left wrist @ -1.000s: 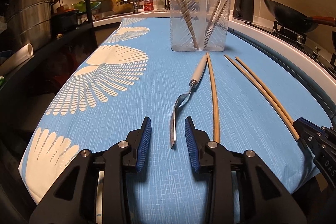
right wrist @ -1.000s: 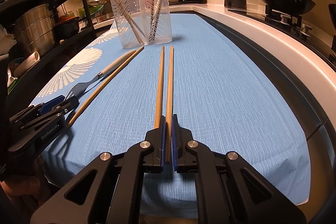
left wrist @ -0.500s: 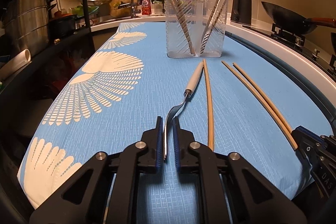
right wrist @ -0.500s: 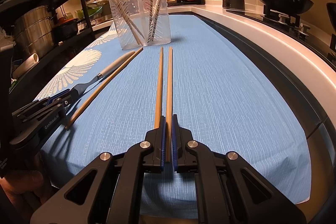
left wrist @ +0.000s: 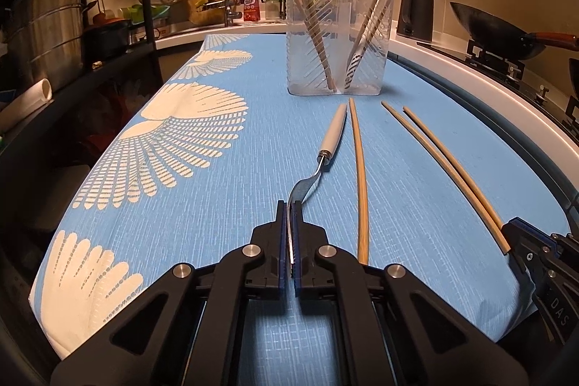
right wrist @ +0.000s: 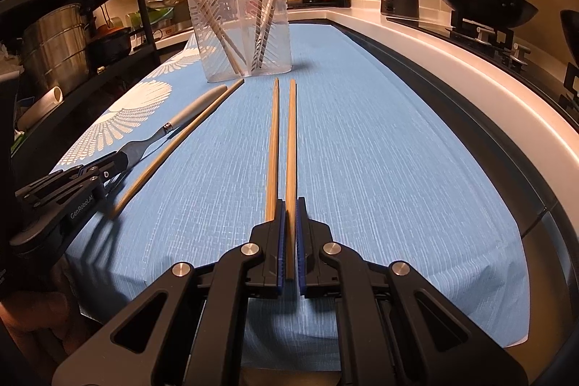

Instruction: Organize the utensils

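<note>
**Two handheld grippers clamp a fork and a chopstick on a blue-clothed table**

A long table (left wrist: 224, 212) covered in a blue cloth with cream fan patterns runs away from the viewer through a dim kitchen. At its far end stands a clear plastic holder (left wrist: 338, 38) with several chopsticks and a utensil leaning inside.

From the left wrist view, the left gripper (left wrist: 289, 234) points forward and downward at the cloth. Its blue-padded fingers (left wrist: 279, 241) have just been closing and now pinch the tine end of a fork (left wrist: 327, 147), whose white handle stretches toward the holder. Just right of the fork lies a single loose chopstick (left wrist: 360, 176). Further right lies a pair of chopsticks (left wrist: 445, 165), and their near ends meet the right gripper at the picture's edge.

The right wrist view shows what that edge hides: the right gripper (right wrist: 289, 241), also tilted downward, has its fingers pressed together on the near end of the right-hand chopstick (right wrist: 291, 147) of the pair. The left-hand chopstick (right wrist: 272, 147) lies just beside it, outside the fingers. This view also shows the left gripper from the side, low at the left, with the fork's tines in its grip, and part of a person's hand (right wrist: 32, 317) below it.

A dark wok (right wrist: 481, 2) sits on a stove along the right wall.
</note>
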The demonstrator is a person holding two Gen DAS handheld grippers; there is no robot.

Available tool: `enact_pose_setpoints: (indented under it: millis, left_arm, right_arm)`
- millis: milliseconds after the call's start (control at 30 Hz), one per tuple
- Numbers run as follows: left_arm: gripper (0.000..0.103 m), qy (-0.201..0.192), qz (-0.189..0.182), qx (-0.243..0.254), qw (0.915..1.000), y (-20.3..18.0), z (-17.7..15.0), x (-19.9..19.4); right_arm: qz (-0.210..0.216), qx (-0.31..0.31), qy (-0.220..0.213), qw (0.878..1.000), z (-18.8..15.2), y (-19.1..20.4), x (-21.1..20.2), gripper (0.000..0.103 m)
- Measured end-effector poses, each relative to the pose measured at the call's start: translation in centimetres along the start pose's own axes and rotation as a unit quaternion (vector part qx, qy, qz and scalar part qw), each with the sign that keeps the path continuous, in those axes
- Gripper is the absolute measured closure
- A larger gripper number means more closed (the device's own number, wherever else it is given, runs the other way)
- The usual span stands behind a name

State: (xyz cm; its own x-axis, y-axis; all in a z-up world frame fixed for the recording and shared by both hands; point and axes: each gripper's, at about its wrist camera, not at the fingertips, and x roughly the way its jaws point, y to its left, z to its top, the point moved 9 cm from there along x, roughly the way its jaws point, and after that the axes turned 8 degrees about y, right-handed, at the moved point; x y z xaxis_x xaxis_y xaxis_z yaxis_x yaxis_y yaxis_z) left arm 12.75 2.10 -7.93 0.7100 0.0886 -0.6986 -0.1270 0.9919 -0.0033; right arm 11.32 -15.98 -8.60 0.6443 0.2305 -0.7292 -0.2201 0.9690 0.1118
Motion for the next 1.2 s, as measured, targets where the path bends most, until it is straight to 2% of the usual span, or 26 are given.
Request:
enact_pose_setpoints:
  millis: [267,467,800,1033,1200]
  left_arm:
    - [0.1,0.006,-0.004,-0.006,0.9999,0.1,-0.2,0.3]
    - [0.1,-0.008,-0.001,-0.01,0.9999,0.4,0.4,-0.5]
    - [0.101,-0.065,0.008,-0.014,0.9978,1.7,2.3,-4.1]
    - [0.101,-0.121,0.014,-0.023,0.9922,2.9,4.3,-7.3]
    - [0.101,-0.142,0.013,-0.025,0.9894,3.1,5.2,-8.5]
  right_arm:
    - [-0.005,-0.005,-0.005,1.0,-0.2,0.1,-0.1,0.097]
    - [-0.008,-0.002,-0.001,1.0,0.0,-0.3,-0.4,0.098]
    - [-0.03,-0.018,-0.052,0.998,2.2,-0.6,-4.7,0.098]
    - [-0.039,-0.03,-0.097,0.994,4.6,-0.9,-8.5,0.098]
    - [-0.036,-0.035,-0.118,0.992,5.8,-0.7,-10.2,0.098]
